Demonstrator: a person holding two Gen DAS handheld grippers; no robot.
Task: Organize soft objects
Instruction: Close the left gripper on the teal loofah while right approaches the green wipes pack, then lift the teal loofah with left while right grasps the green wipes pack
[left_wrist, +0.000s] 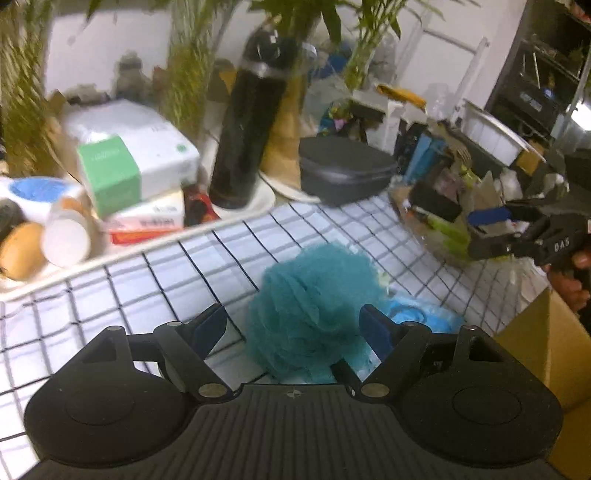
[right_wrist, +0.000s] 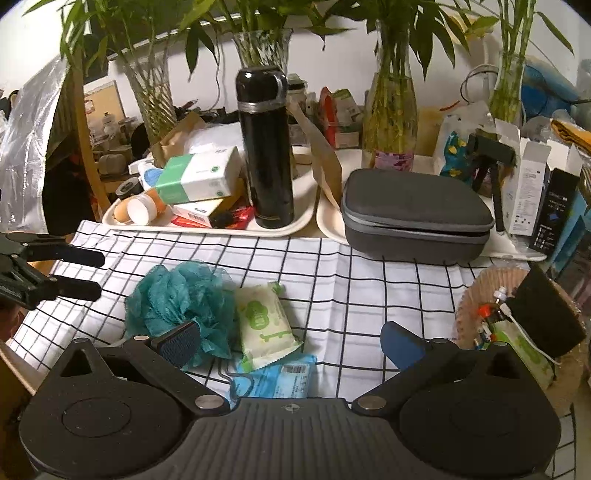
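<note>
Left gripper (left_wrist: 293, 326) fingers wide apart, holding nothing, framing the teal mesh pouf (left_wrist: 314, 302) on the checked surface (right_wrist: 332, 280). Pouf looks light, springy, easily crushed; pinch through the bunched middle. Just right of it: white-green wipes pack (right_wrist: 264, 325), soft, slippery film. Right gripper (right_wrist: 290, 341) fingers wide, empty. Pack labels unreadable; "DAS" on right gripper body.

A fluffy teal mesh bath pouf (right_wrist: 181, 299) sits on the checked cloth. A white-green wipes pack (right_wrist: 264, 325) touches its side, overlapping a flat blue packet (right_wrist: 280, 380).
</note>
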